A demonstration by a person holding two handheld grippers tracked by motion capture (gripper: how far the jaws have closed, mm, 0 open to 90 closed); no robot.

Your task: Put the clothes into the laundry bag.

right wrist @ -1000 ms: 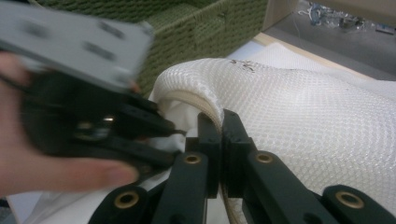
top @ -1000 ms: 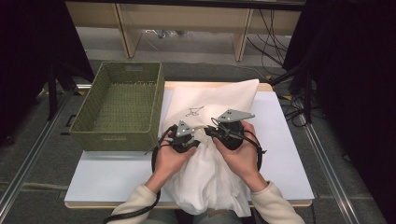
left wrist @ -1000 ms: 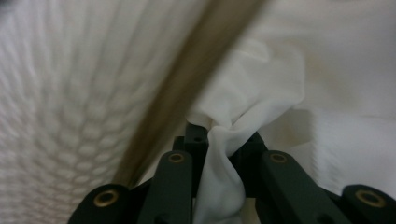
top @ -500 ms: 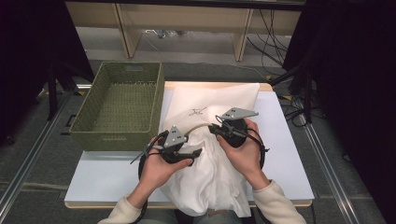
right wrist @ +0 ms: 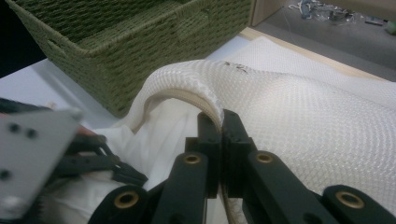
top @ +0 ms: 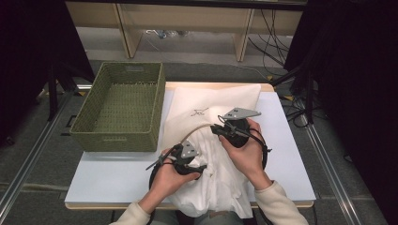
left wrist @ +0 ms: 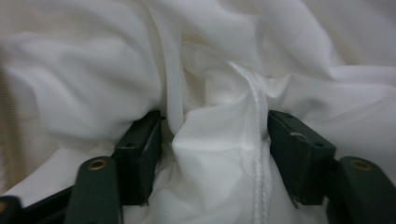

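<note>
Our right claw is pinched tight on the rim of the white mesh bag, lifting it so the mouth stays open. Our left claw has just been opening and then closing a bit; its jaws stand apart with a fold of the white cloth between them, below the bag's mouth. We think the cloth comes out next. The green basket waits beyond our left claw.
</note>
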